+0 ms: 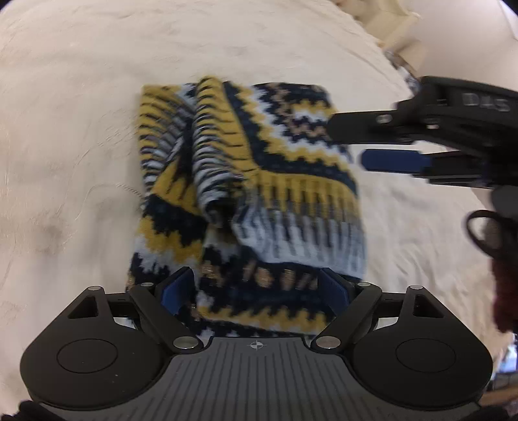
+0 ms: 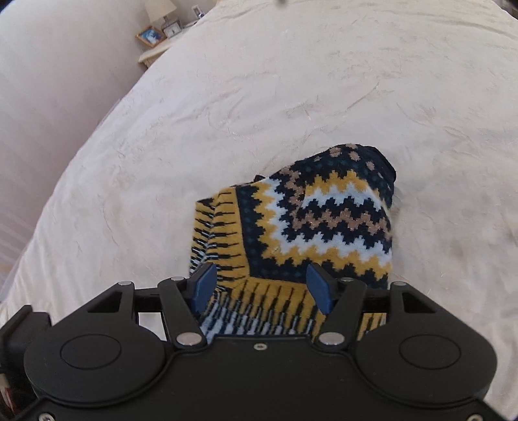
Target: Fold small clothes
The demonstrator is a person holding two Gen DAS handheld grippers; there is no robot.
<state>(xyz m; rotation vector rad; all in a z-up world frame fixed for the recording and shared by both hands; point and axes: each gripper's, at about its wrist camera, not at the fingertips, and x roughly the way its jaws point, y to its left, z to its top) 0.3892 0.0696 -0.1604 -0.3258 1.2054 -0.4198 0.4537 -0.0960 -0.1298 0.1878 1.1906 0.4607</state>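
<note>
A small knitted garment [image 1: 246, 194] with navy, yellow, white and tan zigzag bands lies bunched and partly folded on a cream bedspread [image 1: 81, 129]. My left gripper [image 1: 255, 288] is open, its blue pads on either side of the garment's near edge, just above it. My right gripper [image 1: 353, 142] comes in from the right in the left wrist view, open, at the garment's right edge. In the right wrist view the right gripper [image 2: 262, 285] is open, its pads straddling the garment [image 2: 317, 220] at its ribbed yellow hem.
The cream bedspread [image 2: 259, 97] covers the bed all around. A bedside table with a lamp [image 2: 160, 9], a clock and a picture frame [image 2: 150, 35] stands at the far left in the right wrist view. A pale wall is at the left.
</note>
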